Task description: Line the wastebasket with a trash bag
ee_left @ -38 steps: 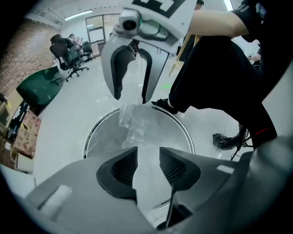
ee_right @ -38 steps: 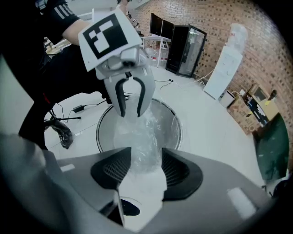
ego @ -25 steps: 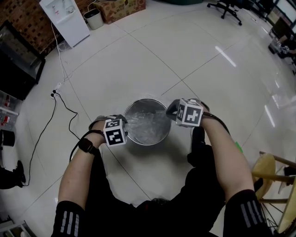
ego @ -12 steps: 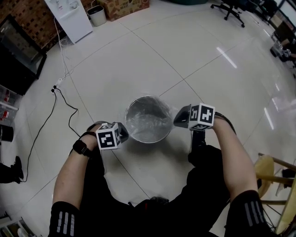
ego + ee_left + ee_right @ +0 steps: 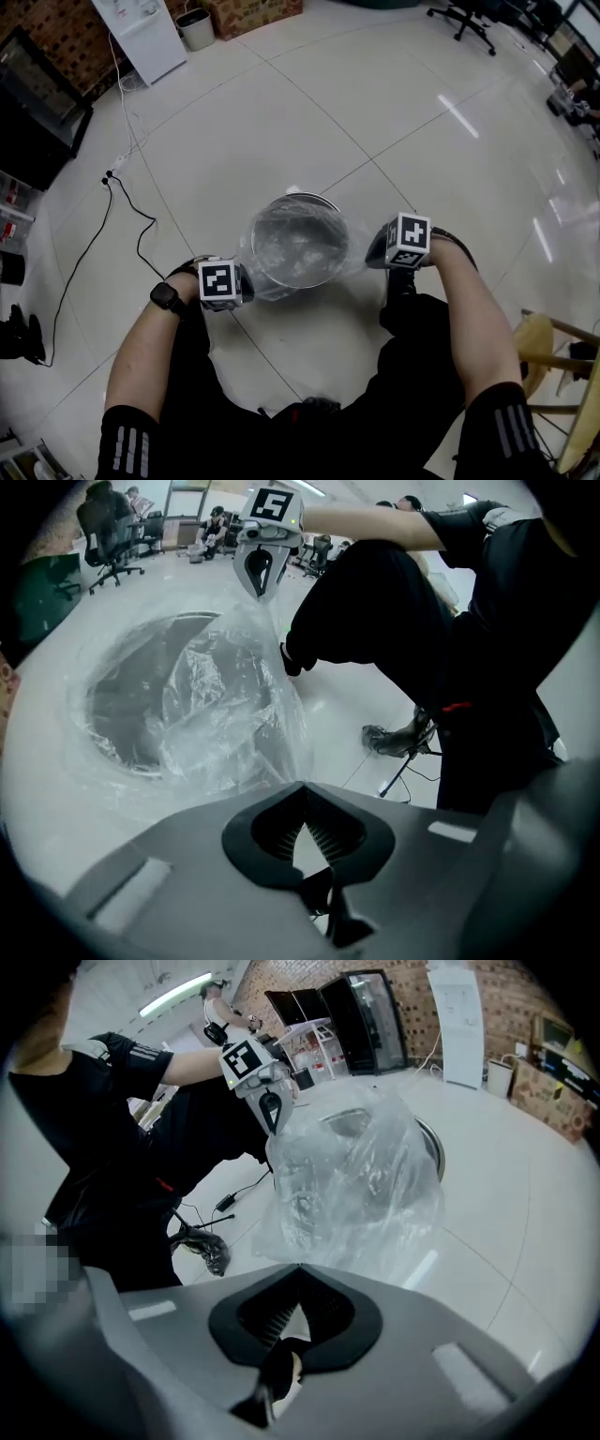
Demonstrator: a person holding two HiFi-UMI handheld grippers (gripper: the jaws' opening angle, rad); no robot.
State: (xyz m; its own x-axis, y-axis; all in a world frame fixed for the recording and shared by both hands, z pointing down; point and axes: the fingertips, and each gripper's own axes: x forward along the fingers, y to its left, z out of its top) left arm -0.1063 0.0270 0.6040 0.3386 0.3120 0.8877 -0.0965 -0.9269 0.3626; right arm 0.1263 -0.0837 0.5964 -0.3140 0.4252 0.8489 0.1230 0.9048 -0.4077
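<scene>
cabinet (image 5: 141, 33): white, upper left, against a brick wall.
cable (image 5: 131, 220): black, trailing over the floor at left.
left arm: forearm reaches forward from lower left, watch (image 5: 166, 296) on the wrist, hand low beside the basket.
left tool (image 5: 242, 285): pointed steeply down, jaws pressed together on the near edge of the bag (image 5: 267, 286).
basket (image 5: 298, 198): round, metal, upright on the floor at frame centre, between the two tools.
bag: clear film, lying inside the basket and spilling over its rim on both sides.
right tool (image 5: 377, 253): pointed steeply down just right of the basket, jaws closed on the bag's opposite edge.
right arm: forearm enters from lower right.
floor (image 5: 394, 112): pale glossy tiles.
chair (image 5: 459, 17): black, upper right.
stool (image 5: 548, 347): wooden, lower right.
</scene>
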